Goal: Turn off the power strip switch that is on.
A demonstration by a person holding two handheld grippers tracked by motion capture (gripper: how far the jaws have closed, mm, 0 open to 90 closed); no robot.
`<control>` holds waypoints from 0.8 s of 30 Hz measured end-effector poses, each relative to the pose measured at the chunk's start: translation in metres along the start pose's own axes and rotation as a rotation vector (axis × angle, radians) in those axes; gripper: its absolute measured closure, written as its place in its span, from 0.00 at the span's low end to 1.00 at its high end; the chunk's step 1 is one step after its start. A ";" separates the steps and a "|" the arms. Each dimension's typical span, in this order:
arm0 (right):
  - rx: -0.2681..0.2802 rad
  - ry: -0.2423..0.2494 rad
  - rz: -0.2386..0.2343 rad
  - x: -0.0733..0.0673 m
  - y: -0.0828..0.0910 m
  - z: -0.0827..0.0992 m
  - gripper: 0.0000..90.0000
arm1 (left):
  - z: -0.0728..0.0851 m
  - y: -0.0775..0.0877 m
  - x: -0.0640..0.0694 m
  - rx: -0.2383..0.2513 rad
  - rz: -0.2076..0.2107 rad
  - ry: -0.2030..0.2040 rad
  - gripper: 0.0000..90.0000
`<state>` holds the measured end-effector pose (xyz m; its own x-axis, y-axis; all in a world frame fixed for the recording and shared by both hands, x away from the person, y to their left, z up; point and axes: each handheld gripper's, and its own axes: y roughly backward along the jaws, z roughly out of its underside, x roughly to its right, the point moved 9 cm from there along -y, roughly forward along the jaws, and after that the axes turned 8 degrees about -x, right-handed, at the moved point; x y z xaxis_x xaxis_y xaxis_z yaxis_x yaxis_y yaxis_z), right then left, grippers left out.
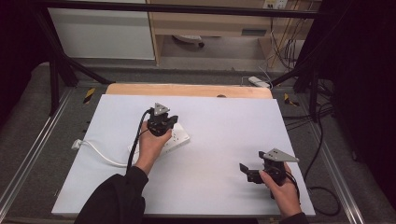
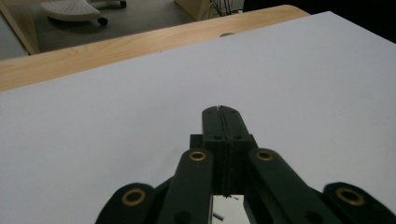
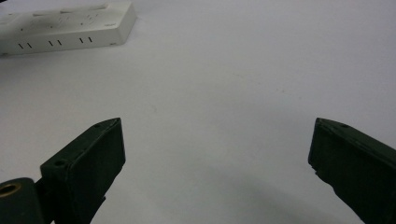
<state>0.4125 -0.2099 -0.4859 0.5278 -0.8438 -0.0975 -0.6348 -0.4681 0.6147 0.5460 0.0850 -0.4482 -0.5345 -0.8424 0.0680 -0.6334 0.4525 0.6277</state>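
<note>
My left gripper [image 1: 162, 122] hangs right over the white power strip [image 1: 180, 138] — its white cord [image 1: 100, 153] trails off toward the board's left edge. My right gripper [image 1: 251, 171] sits well apart, near the white board's [image 1: 224, 121] front right corner, jaws spread.

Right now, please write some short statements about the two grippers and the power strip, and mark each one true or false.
1. The left gripper has its jaws shut with nothing between them. True.
2. The right gripper is shut. False: its jaws stand wide apart over bare table.
3. The power strip is white. True.
4. The right gripper holds the power strip. False: the strip lies apart from it, near the left gripper.
5. The strip's cable is black. False: it is white.
</note>
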 end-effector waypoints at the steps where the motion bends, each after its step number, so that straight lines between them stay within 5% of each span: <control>1: 0.000 0.002 -0.001 0.000 0.000 0.000 0.05 | 0.001 -0.001 -0.001 -0.002 0.000 0.005 1.00; 24: -0.002 0.002 -0.002 0.000 0.000 0.000 0.05 | 0.020 -0.010 -0.008 -0.062 -0.008 0.030 1.00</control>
<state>0.4126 -0.2103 -0.4858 0.5304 -0.8421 -0.0972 -0.6328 -0.4696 0.6157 0.5456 0.0932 -0.4706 -0.5120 -0.8547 0.0852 -0.6011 0.4274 0.6753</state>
